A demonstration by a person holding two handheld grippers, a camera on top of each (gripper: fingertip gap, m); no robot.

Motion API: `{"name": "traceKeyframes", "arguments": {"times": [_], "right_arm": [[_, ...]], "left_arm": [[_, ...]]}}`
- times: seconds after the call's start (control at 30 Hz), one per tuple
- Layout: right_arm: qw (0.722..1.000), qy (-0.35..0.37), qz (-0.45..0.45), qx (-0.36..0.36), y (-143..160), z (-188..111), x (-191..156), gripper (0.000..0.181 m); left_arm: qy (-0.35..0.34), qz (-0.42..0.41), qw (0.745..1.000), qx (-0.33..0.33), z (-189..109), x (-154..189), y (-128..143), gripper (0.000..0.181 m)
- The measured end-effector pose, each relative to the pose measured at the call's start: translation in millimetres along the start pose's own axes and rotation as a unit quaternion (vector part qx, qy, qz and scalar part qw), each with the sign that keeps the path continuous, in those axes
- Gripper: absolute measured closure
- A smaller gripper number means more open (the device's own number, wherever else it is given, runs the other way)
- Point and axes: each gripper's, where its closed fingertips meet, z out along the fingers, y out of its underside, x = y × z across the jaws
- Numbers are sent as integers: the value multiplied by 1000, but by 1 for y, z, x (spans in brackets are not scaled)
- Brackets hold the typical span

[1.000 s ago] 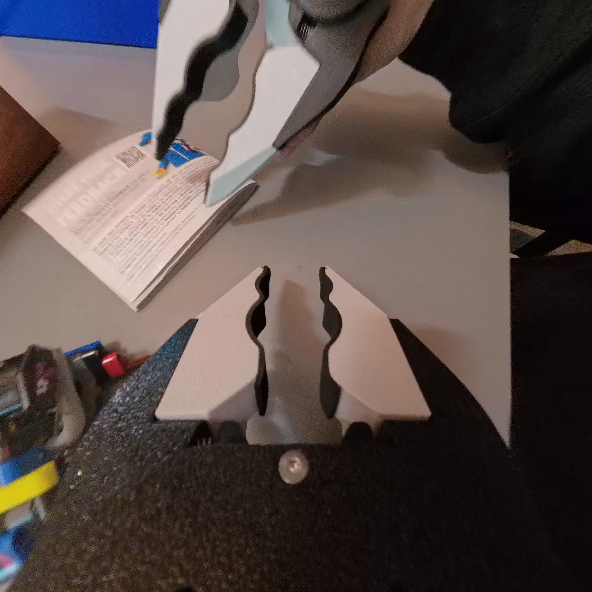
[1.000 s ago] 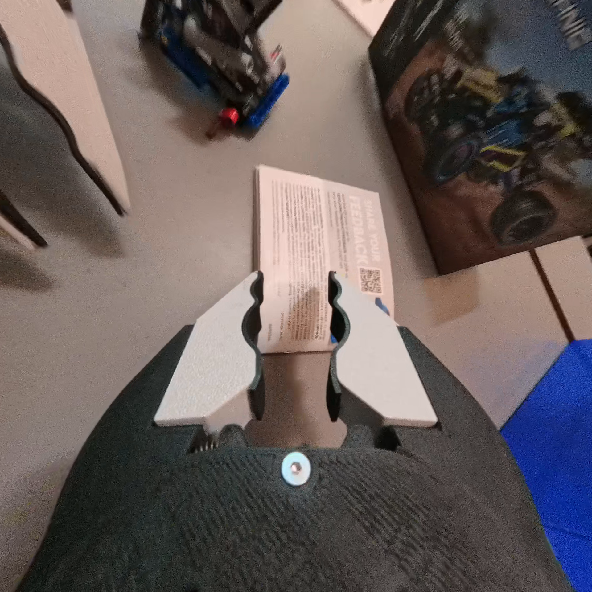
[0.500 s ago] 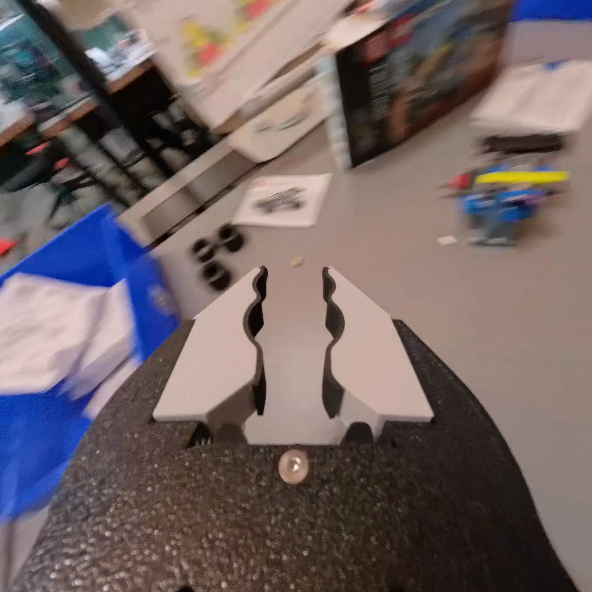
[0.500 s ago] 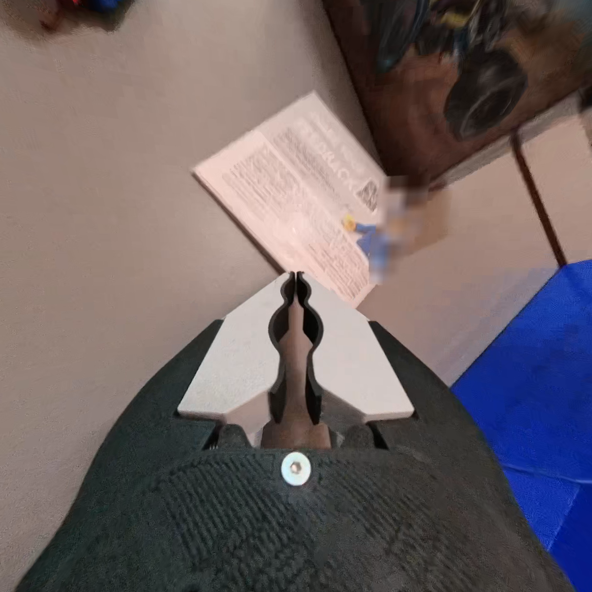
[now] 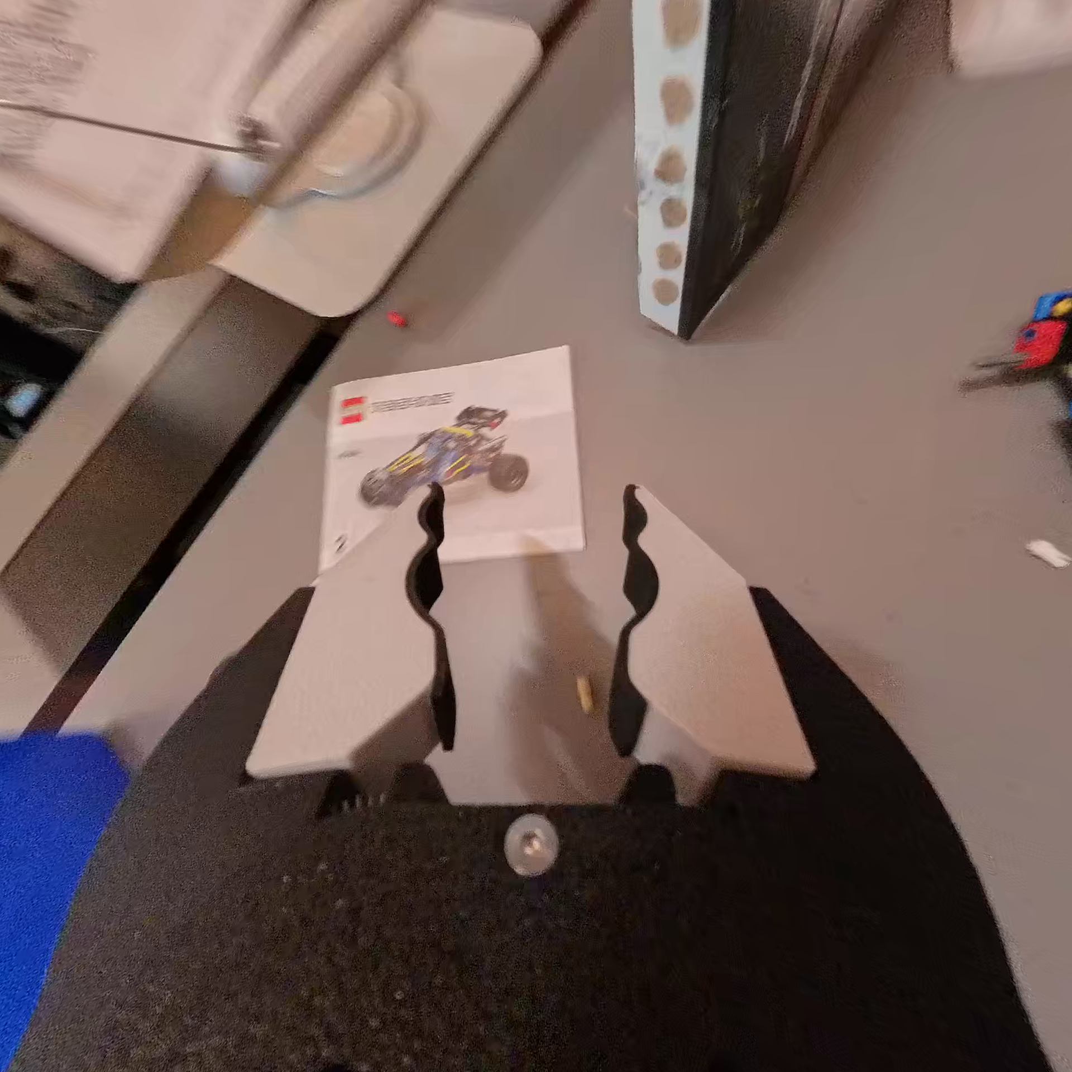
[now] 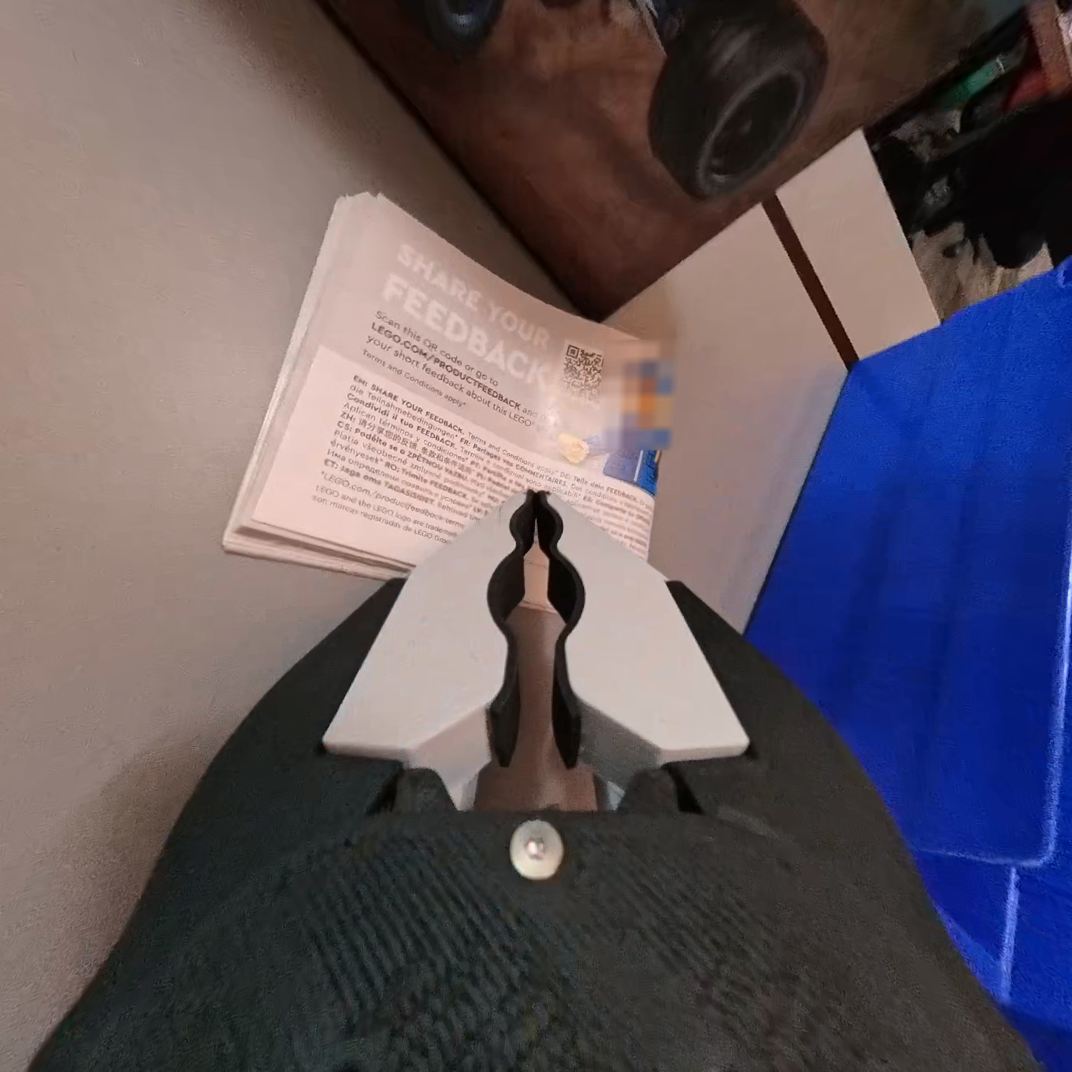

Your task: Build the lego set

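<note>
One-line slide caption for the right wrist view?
Right gripper shut on the edge of a thick instruction booklet, lifting it beside the set's box.

Left gripper (image 5: 531,499) showing pale grey wedge-shaped fingers (image 5: 359,655) with black wavy inner pads, sitting in a speckled black housing with one silver screw (image 5: 531,844), right gripper (image 6: 535,494) looking alike, its woven-textured black housing carrying a matching screw (image 6: 536,857).

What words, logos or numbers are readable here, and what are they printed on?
I won't copy the wording; here is where it stands.
White booklet, in the right gripper: sharp heading, small print, square code.
Buggy-cover booklet: red logo, blurred title.
Box: none readable.
</note>
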Motion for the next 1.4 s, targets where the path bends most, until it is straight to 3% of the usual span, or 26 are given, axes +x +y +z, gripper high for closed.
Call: {"name": "traceKeyframes", "arguments": {"times": [0.03, 0.1, 0.17, 0.23, 0.27, 0.33, 0.4, 0.5, 0.7, 0.87, 0.93, 1.0, 1.13, 1.27, 1.4], "right_arm": [[1000, 2, 10, -2, 2, -1, 0, 181], [1000, -13, -20, -14, 2, -7, -7, 181], [998, -36, -50, 8, -14, -21, -17, 181], [988, -55, -76, 120, -67, -41, -25, 177], [982, -29, -97, 161, -95, -49, -18, 176], [968, 28, -158, 193, -142, -51, -5, 165], [949, 18, -210, 234, -186, -46, -15, 154], [934, -6, -240, 264, -224, -29, -32, 155], [926, -83, -239, 281, -226, -25, -78, 163], [928, -139, -235, 252, -184, -7, -99, 166], [931, -165, -240, 221, -164, 6, -104, 173], [934, -192, -234, 193, -150, 15, -110, 181], [940, -183, -205, 203, -158, 30, -107, 181], [938, -195, -176, 225, -168, 30, -106, 181], [944, -196, -182, 195, -169, 43, -104, 181]], "left_arm": [[23, 7, 999, -31, 17, 4, 1, 121], [37, 9, 995, -98, 42, 1, 14, 120], [35, -36, 994, -98, 53, -7, 14, 123], [62, -84, 989, -102, 54, -2, 17, 142], [61, -87, 989, -99, 52, -1, 18, 142], [68, -68, 990, -105, 47, 9, 20, 156], [62, -47, 991, -112, 43, 19, 20, 177], [52, -27, 990, -125, 36, 30, 23, 181], [97, -56, 988, -107, 18, 58, 32, 181], [-15, 11, 998, -63, 14, 20, 13, 180], [-5, 1, 998, -69, 18, 10, 11, 157], [-5, -8, 996, -89, 23, 1, 16, 148], [-9, -14, 995, -102, 35, -5, 25, 159], [-5, -48, 994, -95, 37, -5, 27, 154], [3, -59, 994, -91, 38, -7, 27, 152]]}}
